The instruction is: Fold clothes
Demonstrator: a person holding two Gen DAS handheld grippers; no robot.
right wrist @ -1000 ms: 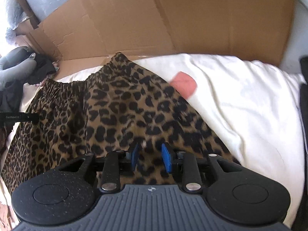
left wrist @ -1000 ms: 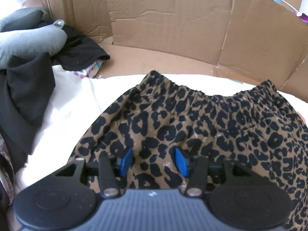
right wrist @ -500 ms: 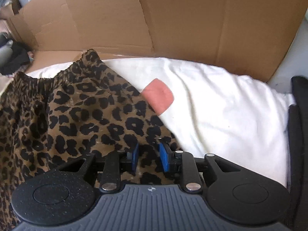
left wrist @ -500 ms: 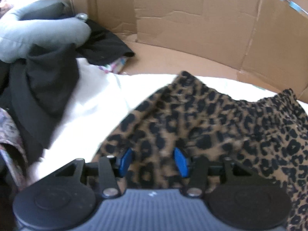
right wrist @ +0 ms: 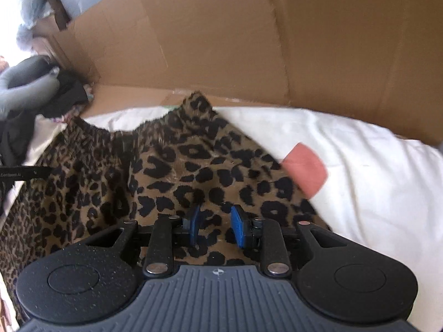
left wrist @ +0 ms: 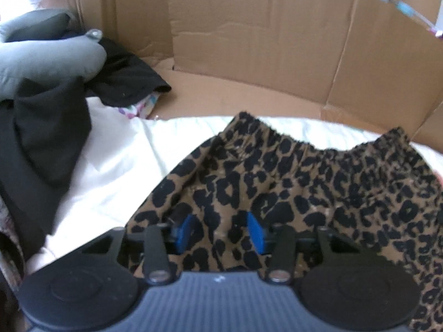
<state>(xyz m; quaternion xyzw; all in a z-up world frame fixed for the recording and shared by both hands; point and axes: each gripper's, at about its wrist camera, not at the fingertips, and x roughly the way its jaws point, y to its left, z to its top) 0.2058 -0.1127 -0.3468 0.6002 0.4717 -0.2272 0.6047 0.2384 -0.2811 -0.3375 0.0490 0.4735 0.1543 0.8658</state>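
A leopard-print skirt (left wrist: 290, 182) with an elastic waistband lies on a white sheet (left wrist: 116, 171). It also shows in the right wrist view (right wrist: 177, 166). My left gripper (left wrist: 220, 231) is open, its blue pads apart over the skirt's lower left part. My right gripper (right wrist: 214, 225) is open with a narrower gap over the skirt's right side. I cannot tell whether either touches the cloth. The left gripper's black edge (right wrist: 25, 173) shows at the far left of the right wrist view.
Cardboard walls (left wrist: 249, 55) stand behind the sheet. A pile of black and grey clothes (left wrist: 47, 88) lies at the left. A pink patch (right wrist: 304, 170) lies on the white sheet (right wrist: 373, 193) beside the skirt's right edge.
Both cameras have shifted over the skirt; the right view swung right, then back left. The right gripper's jaws have opened slightly. The skirt lies as before.
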